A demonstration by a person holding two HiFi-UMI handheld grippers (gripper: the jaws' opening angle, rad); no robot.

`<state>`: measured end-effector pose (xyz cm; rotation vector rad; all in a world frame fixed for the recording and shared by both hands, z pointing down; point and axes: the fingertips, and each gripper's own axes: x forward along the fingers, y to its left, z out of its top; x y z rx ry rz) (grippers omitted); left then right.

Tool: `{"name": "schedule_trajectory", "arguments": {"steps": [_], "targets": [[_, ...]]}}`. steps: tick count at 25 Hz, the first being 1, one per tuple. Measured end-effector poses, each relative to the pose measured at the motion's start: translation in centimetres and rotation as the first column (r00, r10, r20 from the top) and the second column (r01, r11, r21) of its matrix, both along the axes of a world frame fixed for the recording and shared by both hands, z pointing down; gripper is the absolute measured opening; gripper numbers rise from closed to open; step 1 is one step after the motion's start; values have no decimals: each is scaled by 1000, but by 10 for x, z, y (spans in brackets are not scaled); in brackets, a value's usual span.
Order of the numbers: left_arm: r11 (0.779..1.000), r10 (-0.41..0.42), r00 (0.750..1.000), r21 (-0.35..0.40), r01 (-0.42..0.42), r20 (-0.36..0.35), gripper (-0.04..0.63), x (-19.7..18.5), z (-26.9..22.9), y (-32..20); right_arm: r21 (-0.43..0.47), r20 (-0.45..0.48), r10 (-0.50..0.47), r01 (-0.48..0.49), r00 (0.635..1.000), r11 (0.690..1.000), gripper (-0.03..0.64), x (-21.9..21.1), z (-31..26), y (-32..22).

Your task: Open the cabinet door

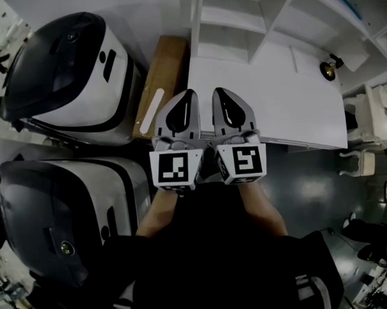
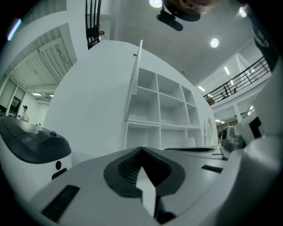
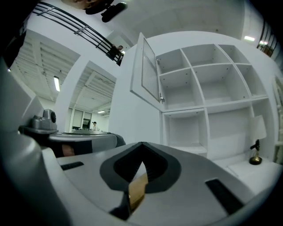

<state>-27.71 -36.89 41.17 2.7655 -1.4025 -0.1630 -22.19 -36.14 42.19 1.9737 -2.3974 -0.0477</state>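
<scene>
The white cabinet (image 1: 232, 23) stands straight ahead, its shelf compartments bare. In the right gripper view the cabinet (image 3: 208, 92) has an upper door (image 3: 148, 71) swung out to the left on its hinges. The left gripper view shows that door (image 2: 135, 73) edge-on, beside the open shelves (image 2: 159, 114). My left gripper (image 1: 188, 94) and right gripper (image 1: 223, 92) sit side by side, level, pointing at the cabinet and short of it. Both are shut with nothing between the jaws; the same shows for the left gripper (image 2: 141, 150) and the right gripper (image 3: 142, 145) in their own views.
A white desk top (image 1: 279, 103) juts out below the shelves, with a small brass ornament (image 1: 328, 69) on it. Two large white-and-black machines (image 1: 69, 75) (image 1: 63, 209) stand at the left. A wooden board (image 1: 165, 69) leans between them and the cabinet. White furniture (image 1: 367, 126) is at the right.
</scene>
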Motion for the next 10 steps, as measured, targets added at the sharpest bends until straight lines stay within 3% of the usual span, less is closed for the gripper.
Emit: {"name": "schedule_trajectory", "arguments": {"steps": [10], "targets": [[998, -30, 1000, -59, 30, 2, 9, -22, 25, -7, -8, 13, -46, 46, 999, 999, 17, -21, 4, -19]]}}
